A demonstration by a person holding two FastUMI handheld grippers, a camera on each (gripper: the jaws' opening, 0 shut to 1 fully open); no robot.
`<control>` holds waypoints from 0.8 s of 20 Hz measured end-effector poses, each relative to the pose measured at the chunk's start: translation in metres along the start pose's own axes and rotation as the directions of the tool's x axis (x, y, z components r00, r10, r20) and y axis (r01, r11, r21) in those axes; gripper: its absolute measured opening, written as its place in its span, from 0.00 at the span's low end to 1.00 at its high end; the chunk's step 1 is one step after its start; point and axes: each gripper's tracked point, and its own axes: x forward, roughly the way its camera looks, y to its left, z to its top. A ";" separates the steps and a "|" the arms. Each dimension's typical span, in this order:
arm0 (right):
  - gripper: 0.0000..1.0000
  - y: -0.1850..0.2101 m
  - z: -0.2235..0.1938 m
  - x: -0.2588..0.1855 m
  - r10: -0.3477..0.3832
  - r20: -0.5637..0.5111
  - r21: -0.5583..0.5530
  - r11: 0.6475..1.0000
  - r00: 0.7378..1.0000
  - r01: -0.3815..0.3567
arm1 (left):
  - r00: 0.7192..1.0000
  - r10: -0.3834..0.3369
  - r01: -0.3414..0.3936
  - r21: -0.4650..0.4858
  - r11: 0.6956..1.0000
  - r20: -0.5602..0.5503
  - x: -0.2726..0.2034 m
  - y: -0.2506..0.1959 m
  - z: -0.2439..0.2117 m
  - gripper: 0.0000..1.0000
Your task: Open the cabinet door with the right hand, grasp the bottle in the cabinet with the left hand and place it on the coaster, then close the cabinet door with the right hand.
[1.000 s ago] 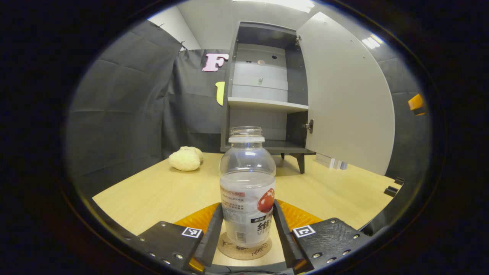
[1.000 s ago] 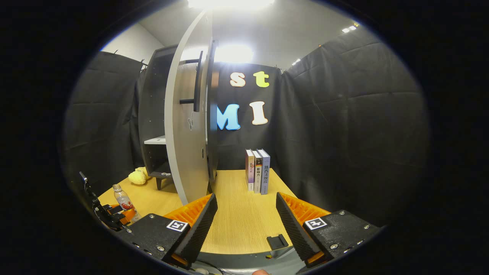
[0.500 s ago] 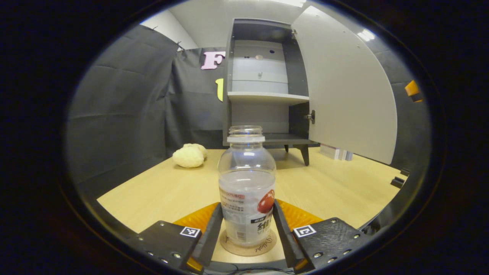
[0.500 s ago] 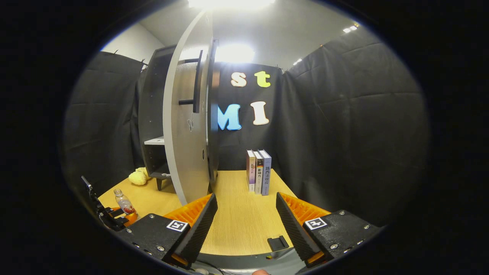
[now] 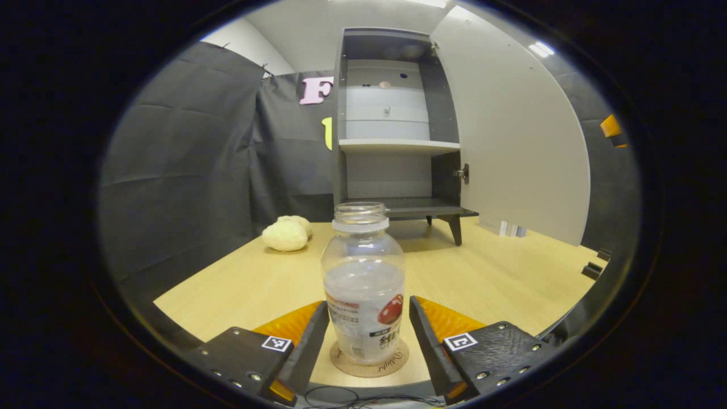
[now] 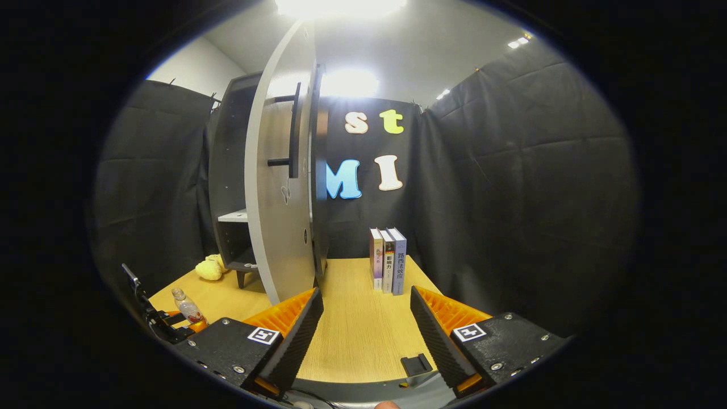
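A clear bottle (image 5: 363,284) with a white and red label stands upright on a round cork coaster (image 5: 369,368) on the wooden table. My left gripper (image 5: 369,304) is open, with a black finger on each side of the bottle's lower half and slightly apart from it. Behind the bottle stands the dark cabinet (image 5: 392,113), its grey door (image 5: 511,130) swung wide open to the right. In the right gripper view, my right gripper (image 6: 366,292) is open and holds nothing. It faces the edge of the door (image 6: 272,199) and its black bar handle (image 6: 292,130). The bottle (image 6: 187,307) shows small at lower left.
A cream plush lump (image 5: 287,234) lies on the table (image 5: 500,278) left of the cabinet. Three books (image 6: 388,260) stand upright right of the cabinet, near the back wall. A small black clip (image 6: 416,363) sits at the table's near edge.
The left gripper's fingers have spread off the bottle and drawn back a little, so the bottle looks smaller and farther away. The right gripper has barely moved.
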 end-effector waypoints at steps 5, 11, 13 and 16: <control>0.95 -0.001 0.014 -0.003 0.006 0.034 0.047 0.999 0.999 -0.007 | 1.000 0.002 -0.002 0.019 1.000 0.010 -0.019 0.002 0.028 0.81; 0.95 -0.007 0.038 -0.003 0.000 0.097 0.065 0.998 0.995 -0.006 | 0.999 0.006 -0.007 0.015 1.000 0.036 -0.046 0.006 0.073 0.82; 0.95 -0.008 0.047 -0.004 -0.001 0.118 0.085 0.996 0.993 -0.009 | 0.999 0.004 -0.004 -0.005 1.000 0.032 -0.053 0.006 0.087 0.82; 0.95 -0.016 0.058 -0.005 -0.013 0.137 0.098 0.995 0.990 -0.001 | 1.000 0.009 -0.009 -0.021 1.000 0.026 -0.071 0.006 0.111 0.82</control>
